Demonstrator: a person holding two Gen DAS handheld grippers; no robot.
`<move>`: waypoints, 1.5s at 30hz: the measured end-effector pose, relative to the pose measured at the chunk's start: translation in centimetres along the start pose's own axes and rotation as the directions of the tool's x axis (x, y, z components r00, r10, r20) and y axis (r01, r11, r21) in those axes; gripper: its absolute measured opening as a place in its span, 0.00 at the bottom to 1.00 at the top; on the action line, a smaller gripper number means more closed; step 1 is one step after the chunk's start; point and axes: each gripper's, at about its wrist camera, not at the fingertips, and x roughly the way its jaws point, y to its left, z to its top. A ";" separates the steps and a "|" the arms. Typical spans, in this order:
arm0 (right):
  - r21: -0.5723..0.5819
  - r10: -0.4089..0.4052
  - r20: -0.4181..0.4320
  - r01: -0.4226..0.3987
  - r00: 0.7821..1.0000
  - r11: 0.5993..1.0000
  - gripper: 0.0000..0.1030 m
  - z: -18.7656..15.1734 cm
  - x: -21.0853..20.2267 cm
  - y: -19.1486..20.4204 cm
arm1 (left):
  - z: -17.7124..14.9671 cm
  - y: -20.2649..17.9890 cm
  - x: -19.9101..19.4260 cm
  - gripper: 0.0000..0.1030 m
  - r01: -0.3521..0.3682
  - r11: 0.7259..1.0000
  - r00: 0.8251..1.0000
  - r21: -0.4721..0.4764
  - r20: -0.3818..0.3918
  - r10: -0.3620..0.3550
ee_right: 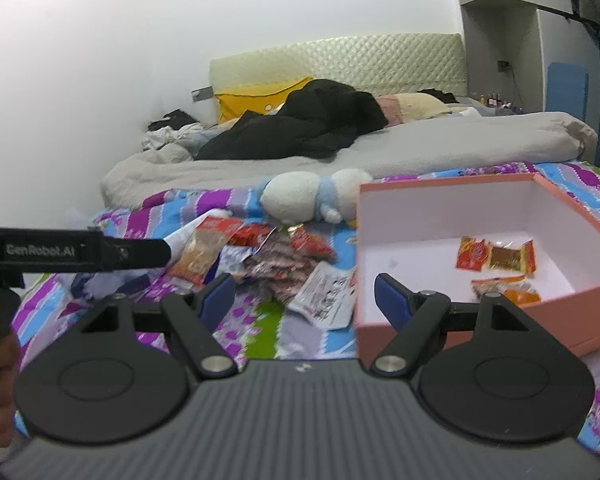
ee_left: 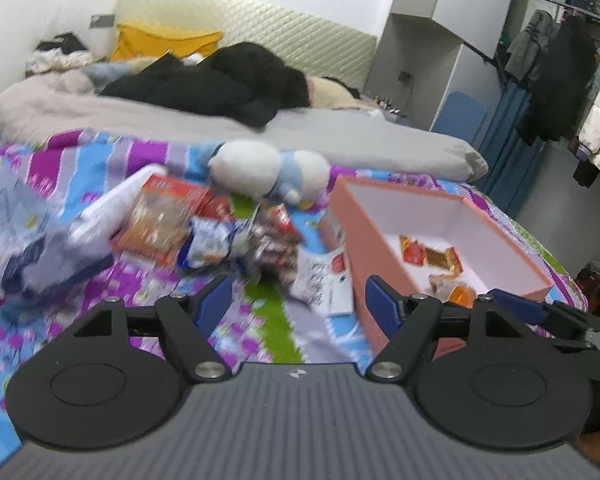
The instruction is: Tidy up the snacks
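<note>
Snacks [ee_right: 260,260] lie in a loose heap on the patterned bedspread [ee_right: 260,332], left of the pink box [ee_right: 480,320], and both grippers hover short of them with nothing held. The left gripper [ee_left: 298,300] has its blue pads [ee_left: 214,300] standing well apart over bare bedspread, the heap just beyond the tips. The right gripper [ee_right: 304,300] is equally spread and empty, its right finger in front of the box's near wall.

The likeliest trouble is a poor pick. The packets overlap, so closing on the heap could catch two at once or only pinch a crinkly corner that slips out on the way to the box. The soft bedding gives under pressure, which may let a flat packet such as the white sachet [ee_right: 328,296] slide away instead of lifting. The right gripper sits close to the box's near wall and could nudge or tip the light box. The two grippers are also near each other and could collide over the heap.

The right wrist view shows the box floor clearly, with a few orange and red packets [ee_right: 496,258] already near its right side, and the left gripper's arm crossing at left. The left wrist view, blurred, adds a pale blue-and-white bag [ee_left: 24,232] at the bedspread's left edge, possibly another snack. The plush toy [ee_left: 268,174] lies behind the heap.
</note>
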 end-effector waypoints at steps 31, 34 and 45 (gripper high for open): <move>-0.313 -0.073 -0.158 0.020 0.985 0.950 0.69 -4.4 8.4 6.3 | -4.5 10.3 9.1 0.70 -0.032 0.963 0.997 -0.268 -0.075 0.012; -0.322 -0.074 -0.167 0.017 0.983 0.947 0.68 -4.2 10.4 6.3 | -3.7 11.1 11.4 0.67 -0.044 0.959 0.997 -0.280 -0.074 0.025; -0.347 -0.103 -0.163 0.041 0.981 0.937 0.66 -3.8 18.2 5.8 | -1.8 13.3 18.7 0.47 -0.080 0.947 0.995 -0.312 -0.078 0.059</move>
